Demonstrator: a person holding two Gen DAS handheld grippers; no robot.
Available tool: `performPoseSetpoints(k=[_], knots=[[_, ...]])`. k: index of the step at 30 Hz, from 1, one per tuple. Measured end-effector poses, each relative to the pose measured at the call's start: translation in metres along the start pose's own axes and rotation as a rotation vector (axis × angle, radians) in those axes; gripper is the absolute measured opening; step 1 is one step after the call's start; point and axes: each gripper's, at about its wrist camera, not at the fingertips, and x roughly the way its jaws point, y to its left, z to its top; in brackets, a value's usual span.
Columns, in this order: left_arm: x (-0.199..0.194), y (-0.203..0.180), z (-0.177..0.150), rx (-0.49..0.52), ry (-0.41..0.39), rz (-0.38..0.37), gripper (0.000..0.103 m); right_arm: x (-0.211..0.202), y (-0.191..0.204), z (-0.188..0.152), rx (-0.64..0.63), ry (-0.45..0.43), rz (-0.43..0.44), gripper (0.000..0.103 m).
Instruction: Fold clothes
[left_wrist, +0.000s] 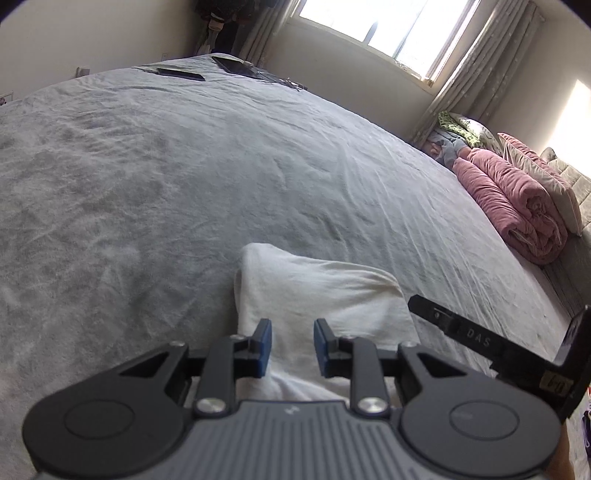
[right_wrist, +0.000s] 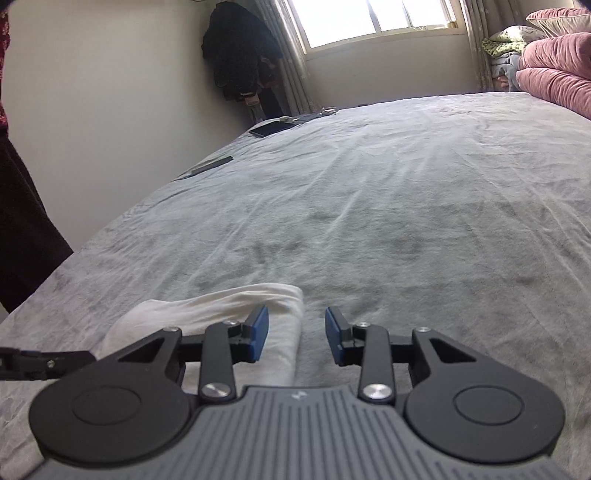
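A white folded garment (left_wrist: 321, 291) lies on the grey bed sheet (left_wrist: 184, 166), close in front of both grippers. My left gripper (left_wrist: 292, 347) hangs over the near part of the garment. Its blue pads (left_wrist: 264, 349) stand apart, white cloth shows in the gap, and neither pad visibly presses on it. In the right wrist view the garment (right_wrist: 221, 306) lies to the left. My right gripper (right_wrist: 296, 339) is open at the garment's right edge. Its left pad (right_wrist: 258, 338) is over the cloth, and bare sheet shows between the fingers.
The grey bed (right_wrist: 406, 203) stretches far ahead. Dark flat devices (left_wrist: 181, 74) and cables lie at its far corner. Rolled pink bedding (left_wrist: 517, 206) and pillows are piled along the right side. A window and curtains are beyond, and dark clothes (right_wrist: 236, 51) hang in the corner.
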Motion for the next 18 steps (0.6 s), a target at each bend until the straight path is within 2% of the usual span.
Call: performPoseSetpoints(k=[5, 9, 13, 18], knots=[[0.012, -0.008, -0.003, 0.061, 0.048, 0.081, 0.025, -0.015, 0.041, -0.015, -0.155, -0.001, 0.078, 0.036], [0.012, -0.004, -0.004, 0.041, 0.053, 0.072, 0.025, -0.017, 0.072, -0.034, -0.274, 0.049, 0.144, 0.036], [0.014, 0.000, -0.005, 0.028, 0.064, 0.073, 0.025, -0.020, 0.096, -0.059, -0.405, 0.071, 0.152, 0.036], [0.013, 0.001, -0.006, 0.029, 0.067, 0.073, 0.025, -0.023, 0.108, -0.067, -0.438, 0.079, 0.160, 0.036]])
